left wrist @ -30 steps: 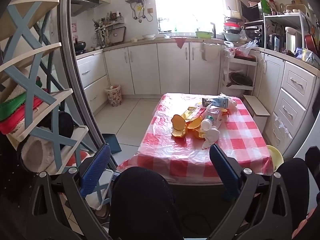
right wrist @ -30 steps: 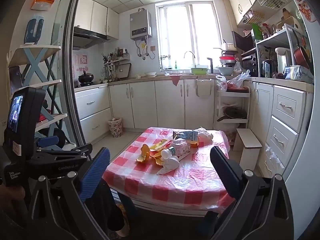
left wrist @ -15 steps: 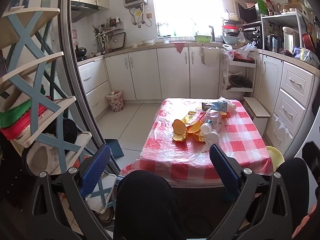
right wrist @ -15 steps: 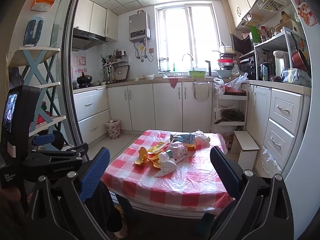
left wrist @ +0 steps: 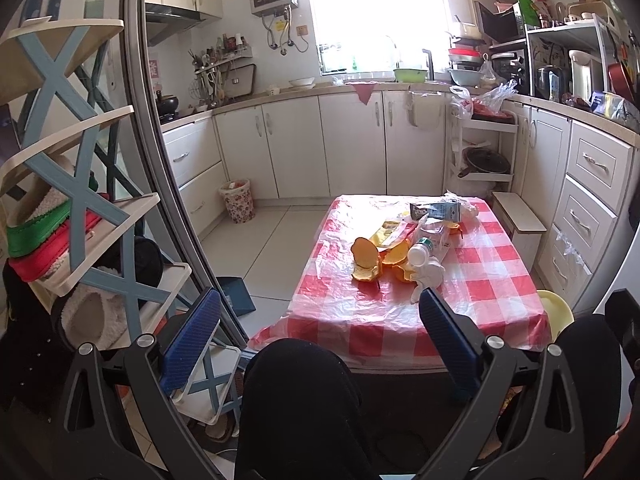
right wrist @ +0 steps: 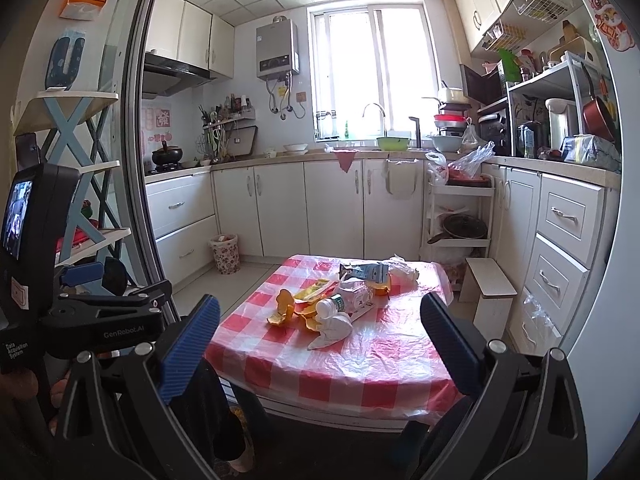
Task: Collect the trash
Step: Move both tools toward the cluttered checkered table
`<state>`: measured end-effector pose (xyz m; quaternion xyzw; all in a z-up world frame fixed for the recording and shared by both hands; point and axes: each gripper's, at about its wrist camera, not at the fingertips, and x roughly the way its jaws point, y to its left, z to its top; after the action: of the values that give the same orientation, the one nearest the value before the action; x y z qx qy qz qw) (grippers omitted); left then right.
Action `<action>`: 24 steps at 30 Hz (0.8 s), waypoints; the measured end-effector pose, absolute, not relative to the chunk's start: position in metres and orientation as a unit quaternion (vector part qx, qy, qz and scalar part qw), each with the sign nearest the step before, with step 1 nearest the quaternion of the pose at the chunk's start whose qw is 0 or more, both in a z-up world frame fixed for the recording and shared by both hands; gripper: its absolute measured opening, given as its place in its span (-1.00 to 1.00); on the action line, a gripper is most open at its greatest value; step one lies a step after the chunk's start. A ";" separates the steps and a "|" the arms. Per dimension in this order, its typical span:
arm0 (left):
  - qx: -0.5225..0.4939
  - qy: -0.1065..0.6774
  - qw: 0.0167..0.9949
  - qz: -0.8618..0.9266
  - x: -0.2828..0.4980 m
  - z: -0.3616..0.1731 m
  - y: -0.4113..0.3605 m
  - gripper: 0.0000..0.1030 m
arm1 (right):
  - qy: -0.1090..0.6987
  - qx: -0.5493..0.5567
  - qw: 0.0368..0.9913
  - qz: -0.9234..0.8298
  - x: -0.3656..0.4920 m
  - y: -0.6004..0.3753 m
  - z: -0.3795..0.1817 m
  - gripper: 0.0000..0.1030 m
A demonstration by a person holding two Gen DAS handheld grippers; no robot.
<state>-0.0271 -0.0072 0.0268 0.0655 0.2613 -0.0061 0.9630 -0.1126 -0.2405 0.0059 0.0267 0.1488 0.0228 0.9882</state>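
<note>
Hovering short of table (right wrist: 384, 364), both grippers (left wrist: 320, 322) (right wrist: 320, 332) spread, empty; orange peels (left wrist: 366, 258) beside bottle (left wrist: 422, 250) may scatter w/ sloppy grab.

The low table (left wrist: 496, 280) wears a red-and-white checked cloth under clear plastic. Behind it, white cabinets (left wrist: 352, 144) run beneath a bright window (right wrist: 376, 72), with a grey water heater (right wrist: 277, 50) on the wall left of the window. Right of the table a small wooden stool (right wrist: 490, 286) stands by white drawers (right wrist: 568, 248). Far left of the table, a white shelf rack with blue crossed braces (left wrist: 76, 184) holds folded green and red cloths (left wrist: 40, 236)
</note>
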 end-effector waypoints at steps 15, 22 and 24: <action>0.061 0.288 0.956 -0.022 -0.009 0.006 -0.012 0.85 | 0.179 0.032 0.983 0.024 -0.097 -0.245 -0.010 0.87; 0.052 0.297 0.953 -0.029 -0.001 -0.003 -0.009 0.85 | 0.189 0.033 0.981 0.031 -0.094 -0.245 -0.016 0.87; 0.052 0.302 0.951 -0.035 0.003 -0.008 -0.009 0.85 | 0.191 0.033 0.980 0.031 -0.093 -0.246 -0.017 0.87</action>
<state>0.0031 -0.0086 -0.0077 0.0525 0.3024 -0.0352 0.9511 -0.0930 -0.2462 -0.0168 0.0330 0.1914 0.0306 0.9805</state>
